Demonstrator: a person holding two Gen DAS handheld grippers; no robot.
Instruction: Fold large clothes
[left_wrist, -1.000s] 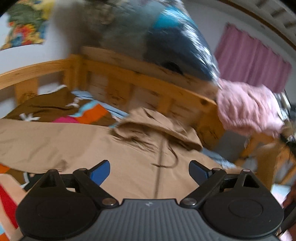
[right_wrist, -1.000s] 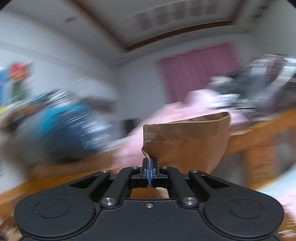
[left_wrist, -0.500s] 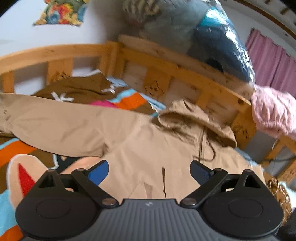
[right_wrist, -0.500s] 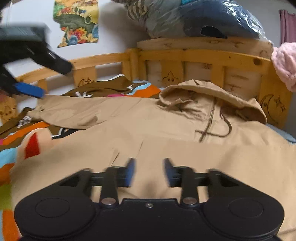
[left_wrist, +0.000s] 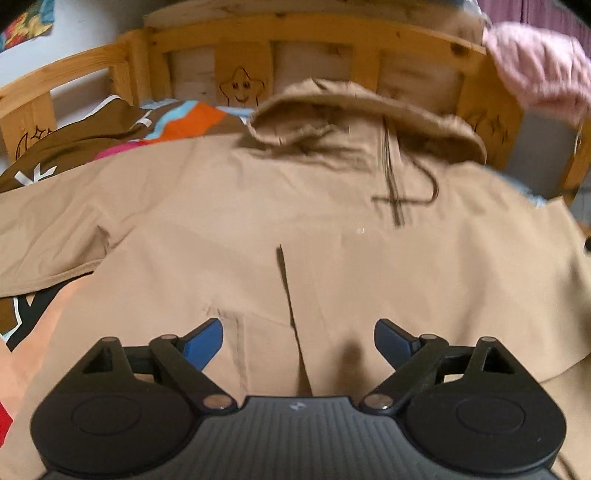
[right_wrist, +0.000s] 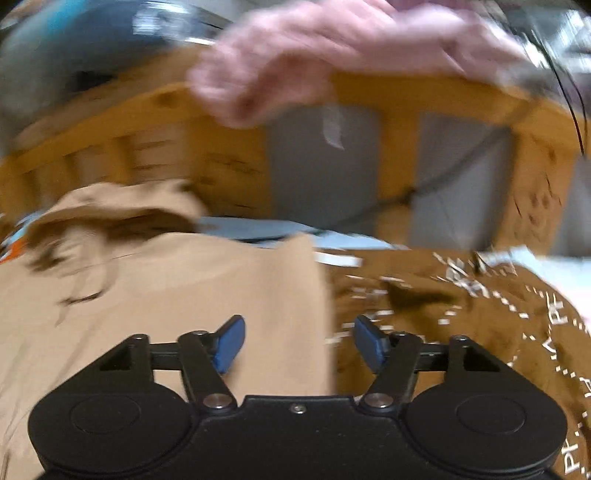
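Note:
A tan hooded jacket (left_wrist: 258, 221) lies spread front-up on the bed, hood (left_wrist: 362, 114) toward the wooden headboard, its left sleeve stretched out to the left. My left gripper (left_wrist: 298, 341) is open and empty, hovering over the jacket's lower front near the dark zipper line. In the right wrist view the jacket (right_wrist: 166, 288) fills the left half; its folded right edge runs down the middle. My right gripper (right_wrist: 300, 343) is open and empty, straddling that edge. This view is motion-blurred.
A wooden bed frame (left_wrist: 332, 40) with a star drawing rings the bed. A brown and multicoloured blanket (left_wrist: 92, 136) lies under the jacket and shows at right (right_wrist: 480, 321). A pink fluffy garment (right_wrist: 332, 51) hangs over the rail.
My right gripper was shut on a tan sleeve cuff held up a second ago; it has let go, opened, and swung right. My left gripper moved right over the jacket, staying open.

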